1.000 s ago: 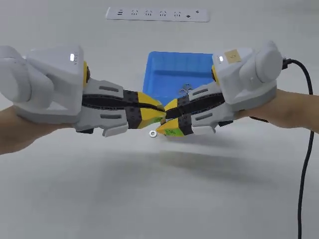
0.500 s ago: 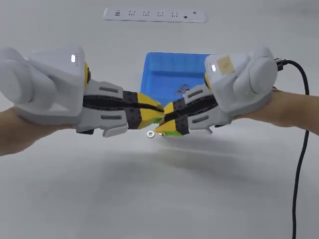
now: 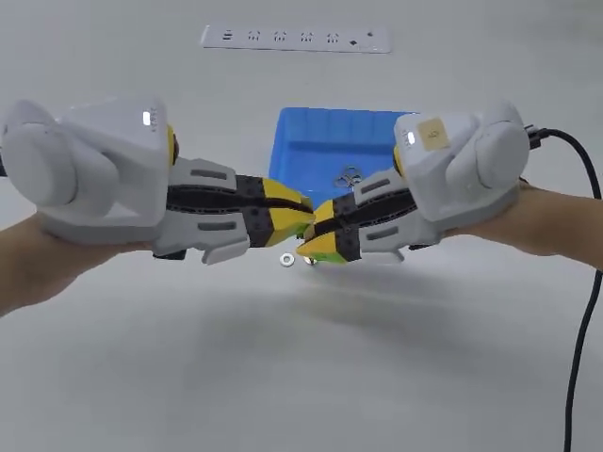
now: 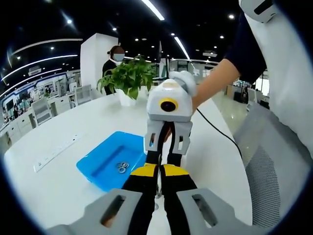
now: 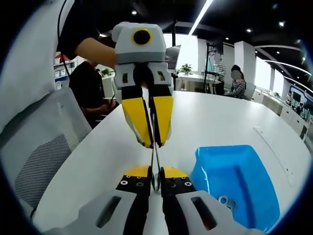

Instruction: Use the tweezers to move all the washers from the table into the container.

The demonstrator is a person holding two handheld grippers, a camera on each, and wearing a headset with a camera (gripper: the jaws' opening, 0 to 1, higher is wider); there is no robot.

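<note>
- The jaws of the left gripper (image 3: 303, 217) are together on the thin metal tweezers (image 5: 155, 164). The jaws of the right gripper (image 3: 317, 234) are also together on the same tool, from the opposite side.
- The two grippers meet tip to tip just in front of the shallow blue plastic container (image 3: 325, 132), on the side nearer to the person. I think one gripper steadies the tweezers while the other presses the legs, because the tool is too thin for one pair of wide jaws to guide well.
- One small silver metal washer (image 3: 287, 259) lies flat on the white desk (image 3: 283, 377), just in front of the container and directly under the meeting tips. The tool is kept low and pointed down towards it, probably so that the fine end can reach it.
- Whether the end of the tweezers already touches this washer, I cannot tell.
- Several silver washers (image 3: 350, 175) lie inside the container, near its front wall, so a part of the task looks done.
- The container stands near the work, so the way for the next washer should be short.
</note>
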